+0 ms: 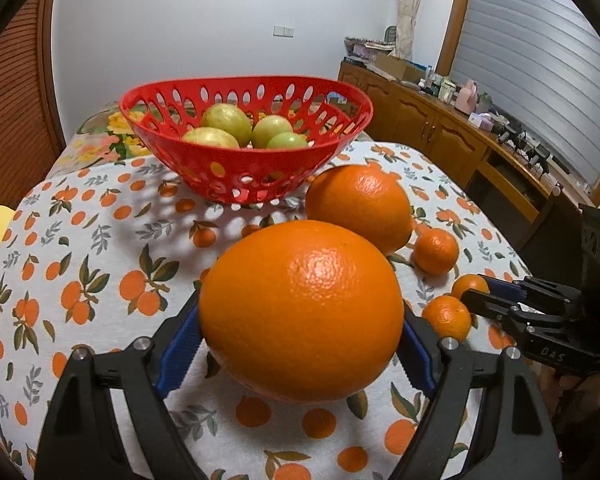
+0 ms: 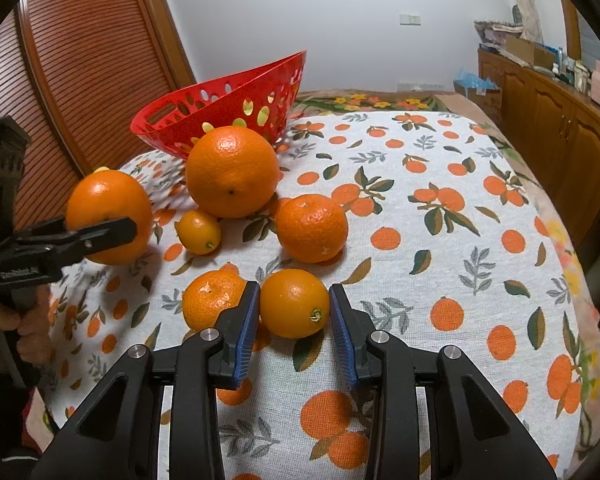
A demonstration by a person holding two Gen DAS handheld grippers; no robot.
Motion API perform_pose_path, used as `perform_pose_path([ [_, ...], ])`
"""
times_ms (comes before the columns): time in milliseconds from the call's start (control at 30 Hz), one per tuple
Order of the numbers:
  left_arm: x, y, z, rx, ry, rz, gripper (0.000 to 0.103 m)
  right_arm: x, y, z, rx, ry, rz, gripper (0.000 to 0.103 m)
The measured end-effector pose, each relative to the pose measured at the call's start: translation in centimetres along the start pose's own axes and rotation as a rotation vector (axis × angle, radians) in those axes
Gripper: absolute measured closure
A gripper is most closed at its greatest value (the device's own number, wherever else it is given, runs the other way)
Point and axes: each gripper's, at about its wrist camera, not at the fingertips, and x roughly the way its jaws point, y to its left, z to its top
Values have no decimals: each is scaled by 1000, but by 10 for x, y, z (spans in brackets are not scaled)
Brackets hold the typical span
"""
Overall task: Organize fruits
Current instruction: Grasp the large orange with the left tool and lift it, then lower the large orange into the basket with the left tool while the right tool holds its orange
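Big and round, an orange [image 1: 300,312] sits pinched between the blue pads of the left gripper [image 1: 300,344], jaws pressed on both its sides. It looks lifted a little off the tablecloth [image 2: 440,152], though that is hard to tell, and it is in front of the red basket [image 1: 244,160], likely so it can go in. That basket already has green fruits [image 1: 228,122] inside. Another big orange [image 1: 360,206] rests just beside the basket. Farther from the basket, the right gripper [image 2: 294,320] has its jaws spread around a small orange [image 2: 294,303], not squeezing yet. One more small orange [image 2: 210,300] sits touching its left finger.
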Motion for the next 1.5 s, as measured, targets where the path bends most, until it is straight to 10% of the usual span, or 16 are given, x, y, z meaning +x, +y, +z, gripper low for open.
perform_pose_path([
  [767,-38,-1,42,25,-108,-4,18,-37,24,51,-88,-127,29,69],
  [1500,6,25,107,37,-84,44,18,-6,30,129,-158,-163,77,69],
])
